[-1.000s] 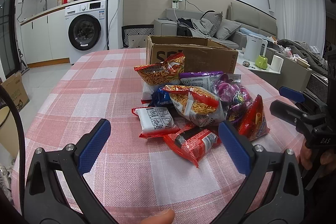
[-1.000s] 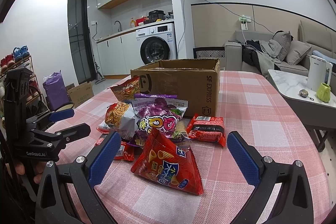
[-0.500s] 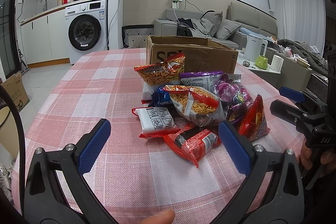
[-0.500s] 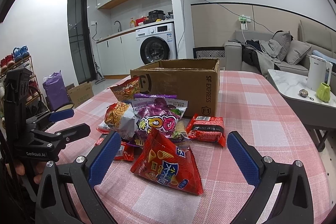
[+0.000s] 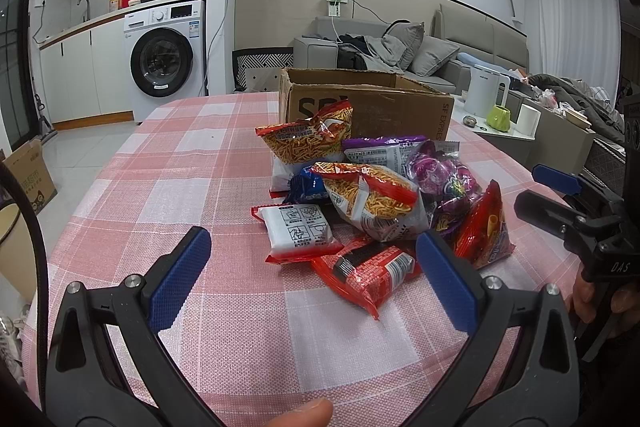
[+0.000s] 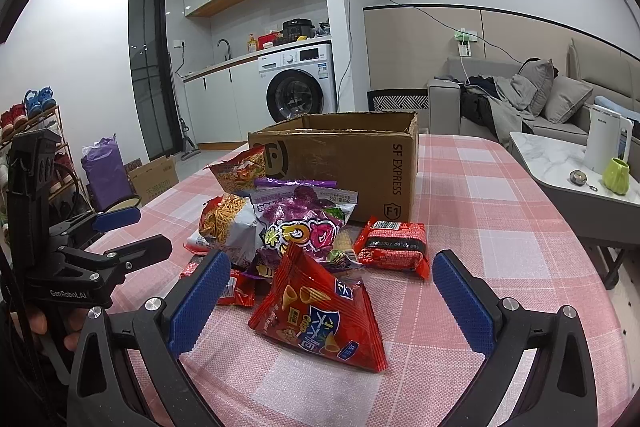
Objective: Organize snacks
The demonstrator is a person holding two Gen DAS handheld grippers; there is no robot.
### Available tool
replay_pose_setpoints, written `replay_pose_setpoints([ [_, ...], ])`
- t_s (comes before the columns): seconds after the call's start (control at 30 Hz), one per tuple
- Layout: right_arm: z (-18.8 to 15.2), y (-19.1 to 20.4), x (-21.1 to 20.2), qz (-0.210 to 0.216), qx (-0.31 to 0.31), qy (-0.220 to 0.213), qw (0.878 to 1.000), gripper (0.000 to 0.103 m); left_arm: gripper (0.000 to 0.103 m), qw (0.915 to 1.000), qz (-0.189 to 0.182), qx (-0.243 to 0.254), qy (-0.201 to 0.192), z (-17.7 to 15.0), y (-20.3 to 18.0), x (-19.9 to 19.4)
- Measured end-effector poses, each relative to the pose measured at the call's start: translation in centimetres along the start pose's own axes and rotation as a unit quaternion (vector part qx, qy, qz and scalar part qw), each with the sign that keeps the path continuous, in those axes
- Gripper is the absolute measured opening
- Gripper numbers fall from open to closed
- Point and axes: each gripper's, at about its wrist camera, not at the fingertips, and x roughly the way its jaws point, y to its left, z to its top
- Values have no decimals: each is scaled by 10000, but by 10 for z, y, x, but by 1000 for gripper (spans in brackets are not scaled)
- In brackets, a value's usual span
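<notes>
A pile of snack bags (image 5: pixel 372 187) lies on the pink checked tablecloth (image 5: pixel 180 167) in front of an open cardboard box (image 5: pixel 368 103). My left gripper (image 5: pixel 312 271) is open and empty, just short of a red noodle packet (image 5: pixel 368 271) and a white packet (image 5: pixel 300 231). My right gripper (image 6: pixel 332 291) is open and empty, its fingers either side of a red triangular chip bag (image 6: pixel 320 315). The box (image 6: pixel 340 163) stands behind the pile (image 6: pixel 280 223). Another red packet (image 6: pixel 392 247) lies to the right of the pile. Each gripper shows in the other's view: the right (image 5: pixel 560 195), the left (image 6: pixel 120 235).
A low marble side table (image 6: pixel 560 163) with a white kettle (image 6: pixel 608 143) and a green cup (image 6: pixel 618 175) stands right of the table. A washing machine (image 5: pixel 168 59), a sofa (image 5: pixel 420 55) and floor boxes (image 5: pixel 28 171) lie beyond the table edges.
</notes>
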Motion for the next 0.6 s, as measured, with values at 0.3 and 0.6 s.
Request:
replay_pose_setpoints([
  [0.3,0,0,0,0,1,0,10000,103,102,10000,3,-1,-1,0,0,0],
  [0.6,1,-2,2,-74,58,103,9999,103,102,10000,31,5,89,0,2,0],
])
